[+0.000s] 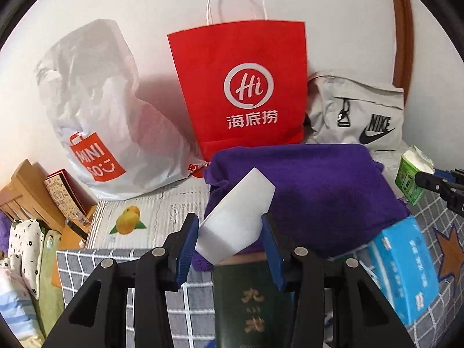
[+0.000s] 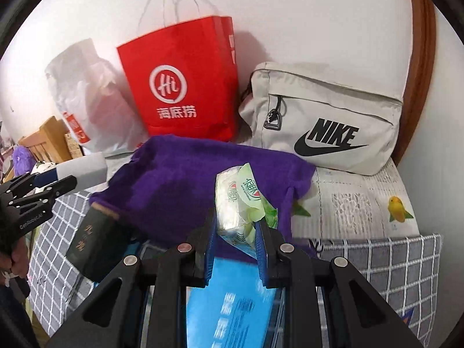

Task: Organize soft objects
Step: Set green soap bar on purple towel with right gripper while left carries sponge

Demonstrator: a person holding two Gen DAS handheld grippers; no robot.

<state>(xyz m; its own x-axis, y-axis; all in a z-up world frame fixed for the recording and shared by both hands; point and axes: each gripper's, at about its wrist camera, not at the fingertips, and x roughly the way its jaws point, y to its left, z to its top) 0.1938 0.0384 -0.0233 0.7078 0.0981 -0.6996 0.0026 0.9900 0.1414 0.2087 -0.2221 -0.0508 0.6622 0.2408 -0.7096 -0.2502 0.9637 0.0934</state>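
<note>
Both grippers loaded above the purple towel (image 1: 304, 191)
Left gripper (image 1: 232, 240) jaws clamp a white sponge block (image 1: 237, 217); right gripper (image 2: 236, 249) jaws clamp a green tissue pack (image 2: 237, 203), both short of the red paper bag (image 1: 240, 87).

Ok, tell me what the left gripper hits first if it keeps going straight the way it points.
Most likely the purple cloth. The left gripper, shut on a white block, points over a dark green book at that cloth, with the red bag behind it. Depth is hard to judge in the fisheye view.
</note>
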